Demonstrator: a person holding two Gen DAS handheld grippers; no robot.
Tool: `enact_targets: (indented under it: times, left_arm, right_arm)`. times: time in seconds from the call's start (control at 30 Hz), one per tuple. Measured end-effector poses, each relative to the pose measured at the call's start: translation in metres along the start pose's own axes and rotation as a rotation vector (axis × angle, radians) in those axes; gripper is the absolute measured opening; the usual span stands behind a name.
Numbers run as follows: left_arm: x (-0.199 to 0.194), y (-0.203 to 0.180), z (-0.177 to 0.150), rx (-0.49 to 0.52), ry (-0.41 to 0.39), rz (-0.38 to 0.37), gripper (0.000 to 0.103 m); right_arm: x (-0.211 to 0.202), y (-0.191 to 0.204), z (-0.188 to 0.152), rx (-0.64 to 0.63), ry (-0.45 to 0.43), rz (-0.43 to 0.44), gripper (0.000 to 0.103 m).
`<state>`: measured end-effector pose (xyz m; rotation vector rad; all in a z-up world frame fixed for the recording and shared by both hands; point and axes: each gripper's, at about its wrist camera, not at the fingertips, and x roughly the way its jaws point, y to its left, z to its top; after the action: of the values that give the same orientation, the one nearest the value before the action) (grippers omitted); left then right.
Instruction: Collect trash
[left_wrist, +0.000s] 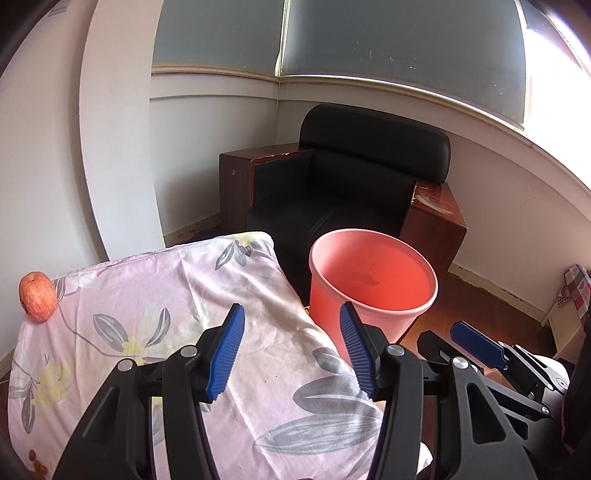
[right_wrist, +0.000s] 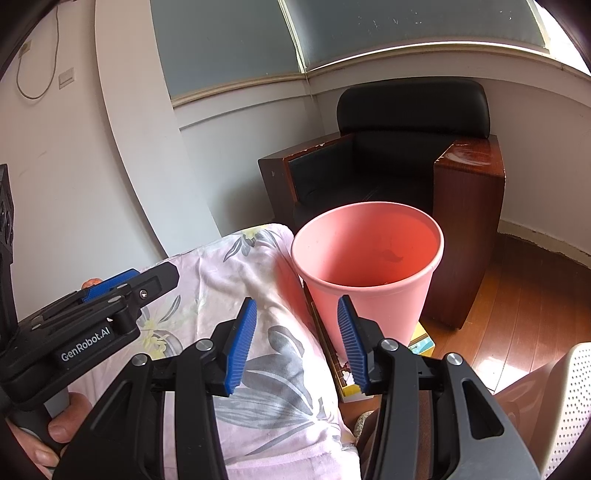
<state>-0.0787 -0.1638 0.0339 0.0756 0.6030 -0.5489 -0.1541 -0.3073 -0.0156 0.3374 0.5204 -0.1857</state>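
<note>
A pink plastic bin (left_wrist: 373, 280) stands just beyond the right edge of a floral-sheeted surface (left_wrist: 155, 325). A reddish apple (left_wrist: 37, 297) rests at the sheet's far left edge; in the right wrist view only a sliver of the apple (right_wrist: 90, 283) shows behind the left gripper. Small red bits (left_wrist: 37, 466) lie at the sheet's near left corner. My left gripper (left_wrist: 291, 350) hovers open over the sheet, nothing between its blue pads. My right gripper (right_wrist: 297, 347) is open too, empty, aimed at the bin (right_wrist: 369, 251). A hand (right_wrist: 66, 424) holds the left gripper (right_wrist: 147, 277).
A black armchair (left_wrist: 354, 184) with wooden arms fills the corner behind the bin. Flat boxes or books (right_wrist: 421, 343) lie under the bin on the wooden floor (right_wrist: 535, 314). A white perforated object (right_wrist: 569, 406) sits at the near right.
</note>
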Motion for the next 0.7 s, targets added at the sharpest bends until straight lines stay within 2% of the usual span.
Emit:
enact_targets:
  times: [0.7]
  left_arm:
    - [0.013,-0.010,-0.005,0.037,0.029,0.019,0.053]
  right_arm:
    - [0.007,-0.011,-0.002,0.018,0.014,0.019,0.046]
